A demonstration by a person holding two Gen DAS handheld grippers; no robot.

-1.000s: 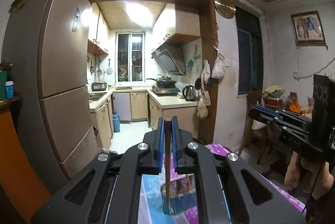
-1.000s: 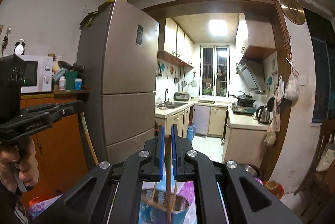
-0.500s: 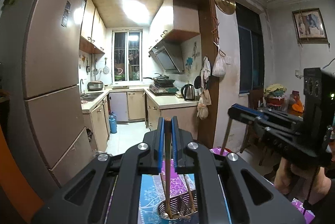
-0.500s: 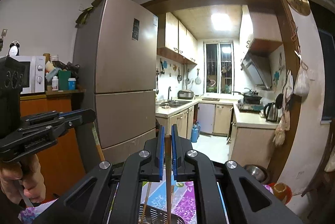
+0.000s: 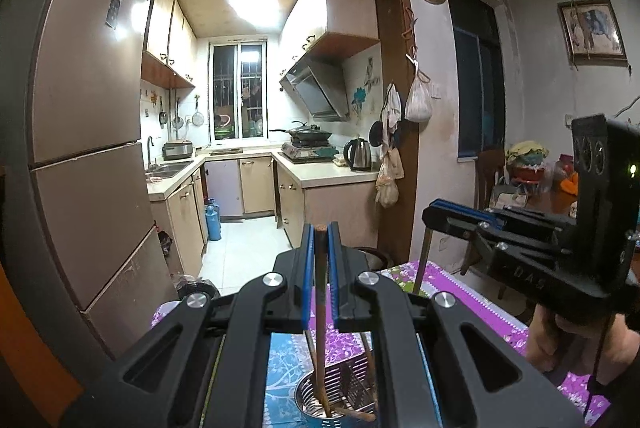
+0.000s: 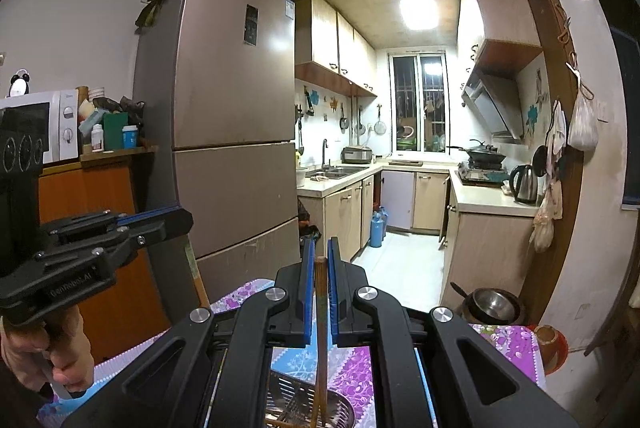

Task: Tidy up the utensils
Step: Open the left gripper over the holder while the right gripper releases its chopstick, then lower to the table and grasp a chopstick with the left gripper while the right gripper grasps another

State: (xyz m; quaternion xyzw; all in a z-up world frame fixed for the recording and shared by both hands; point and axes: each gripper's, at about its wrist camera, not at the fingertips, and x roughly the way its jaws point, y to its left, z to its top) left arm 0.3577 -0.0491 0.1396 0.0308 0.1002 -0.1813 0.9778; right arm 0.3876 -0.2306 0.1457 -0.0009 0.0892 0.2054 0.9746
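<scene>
Chopsticks are the utensils here, one clamped upright in each gripper. The left gripper (image 5: 319,228) has its blue-padded jaws clenched on a brown wooden chopstick (image 5: 320,312), whose top end sits flush with the fingertips and whose lower end reaches down into a perforated metal holder (image 5: 352,384). That holder stands on a table covered with a purple and blue floral cloth (image 5: 472,292), and more chopsticks lean inside it. The right gripper (image 6: 319,252) is likewise clenched on a second chopstick (image 6: 321,332), held upright with its lower end dipping inside the holder's rim (image 6: 292,394).

In the left wrist view the right gripper shows from the side at the right edge, over the cloth's far edge, with its chopstick hanging straight down from the jaws and the person's hand (image 5: 560,340) wrapped round the handle. In the right wrist view the left gripper appears at the left edge, a hand (image 6: 48,352) gripping its handle, its chopstick pointing down toward the table.

Beyond the table stand a tall brown refrigerator (image 6: 232,107) and an open doorway into a lit kitchen with a kettle (image 5: 359,154) on the counter.
</scene>
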